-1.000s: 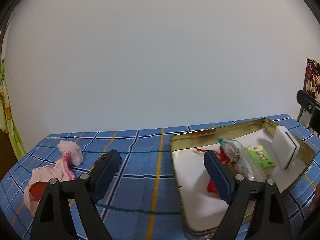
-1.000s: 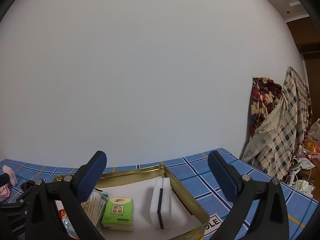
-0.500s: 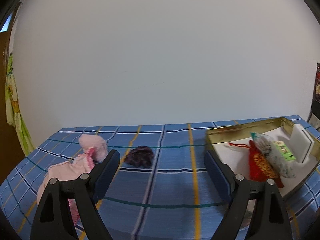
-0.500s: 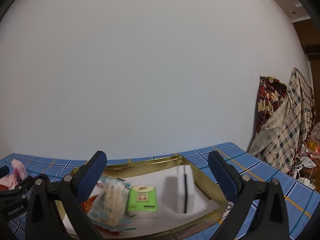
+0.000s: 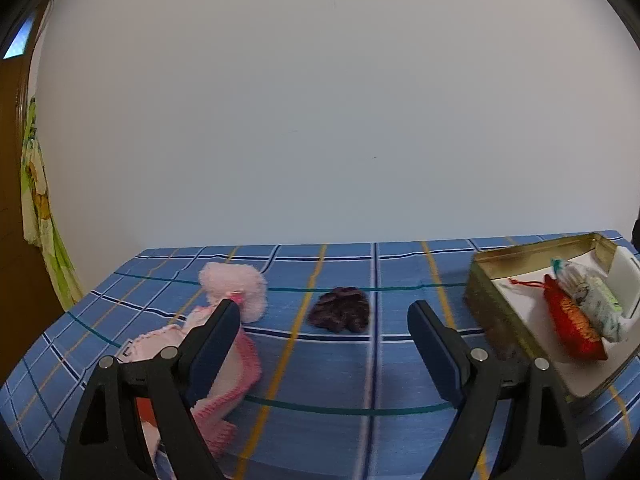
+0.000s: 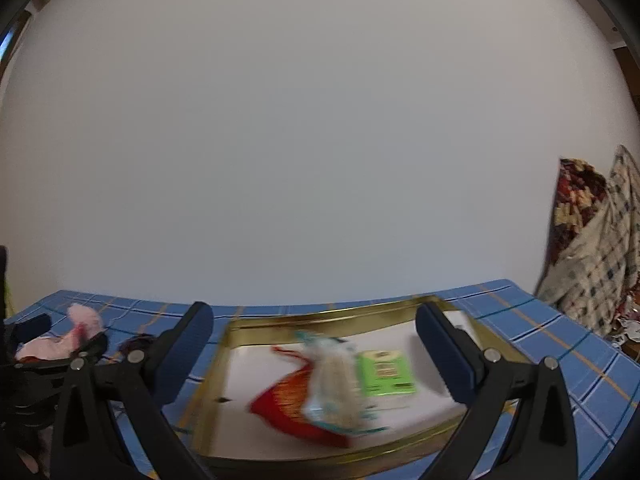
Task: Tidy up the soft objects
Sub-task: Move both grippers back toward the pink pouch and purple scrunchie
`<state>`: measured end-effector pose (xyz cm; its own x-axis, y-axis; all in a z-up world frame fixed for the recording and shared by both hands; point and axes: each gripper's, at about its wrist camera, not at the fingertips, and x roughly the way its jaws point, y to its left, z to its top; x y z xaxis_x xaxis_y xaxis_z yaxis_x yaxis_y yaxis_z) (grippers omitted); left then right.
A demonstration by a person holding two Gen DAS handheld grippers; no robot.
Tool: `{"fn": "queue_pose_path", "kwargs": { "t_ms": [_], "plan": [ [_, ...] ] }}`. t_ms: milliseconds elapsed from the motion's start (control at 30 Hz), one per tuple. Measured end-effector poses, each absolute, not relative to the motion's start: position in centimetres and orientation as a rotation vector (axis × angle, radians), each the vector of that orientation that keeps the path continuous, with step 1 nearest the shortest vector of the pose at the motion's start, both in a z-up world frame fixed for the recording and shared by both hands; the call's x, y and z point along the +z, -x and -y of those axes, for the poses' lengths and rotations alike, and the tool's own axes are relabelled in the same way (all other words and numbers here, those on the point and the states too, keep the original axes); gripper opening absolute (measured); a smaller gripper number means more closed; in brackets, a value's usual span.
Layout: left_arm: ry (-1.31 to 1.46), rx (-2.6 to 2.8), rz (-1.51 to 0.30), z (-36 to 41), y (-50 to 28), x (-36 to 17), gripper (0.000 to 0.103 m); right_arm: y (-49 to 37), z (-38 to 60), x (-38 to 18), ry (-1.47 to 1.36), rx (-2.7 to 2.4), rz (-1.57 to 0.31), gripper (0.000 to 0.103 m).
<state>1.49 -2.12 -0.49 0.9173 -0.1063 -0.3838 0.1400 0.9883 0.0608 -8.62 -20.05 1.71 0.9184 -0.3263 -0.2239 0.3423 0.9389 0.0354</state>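
— Status of the fingers?

— Both sets spread apart and empty. My left gripper [image 5: 324, 332] faces the purple scrunchie [image 5: 339, 314] at lower centre, alone on the bench [image 5: 400, 264].

— And the tin?

— The gold tin [image 6: 320, 316] already holds soft items; the scrunchie likely follows.

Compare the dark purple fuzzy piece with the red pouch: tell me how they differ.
The dark purple fuzzy piece lies loose on the blue checked tablecloth, outside the gold tin; the red pouch lies inside that tin. The purple piece is a rumpled, fuzzy clump; the pouch is smoother, with orange patterning and a red cord. The purple piece lies alone; the pouch touches a pale printed packet. Both look soft.
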Motion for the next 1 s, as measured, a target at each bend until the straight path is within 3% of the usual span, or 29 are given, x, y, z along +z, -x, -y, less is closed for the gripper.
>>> {"fn": "queue_pose_path", "kwargs": {
  "t_ms": [300,667,1000],
  "plan": [
    [-0.055,-0.093,-0.445,-2.4,-4.3,-0.7,0.088,4.9,14.6,1.2,-0.093,-0.217,-0.306,0.103],
    [0.036,-0.077,-0.525,-8.8,-8.3,0.0,0.088,-3.6,10.3,-1.3,-0.083,-0.068,-0.543,0.092],
    [-0.026,-0.149,-0.641,-7.4,-14.4,-0.3,0.088,-10.6,9.0,-4.0,-0.1,-0.029,-0.745,0.086]
  ]
}}
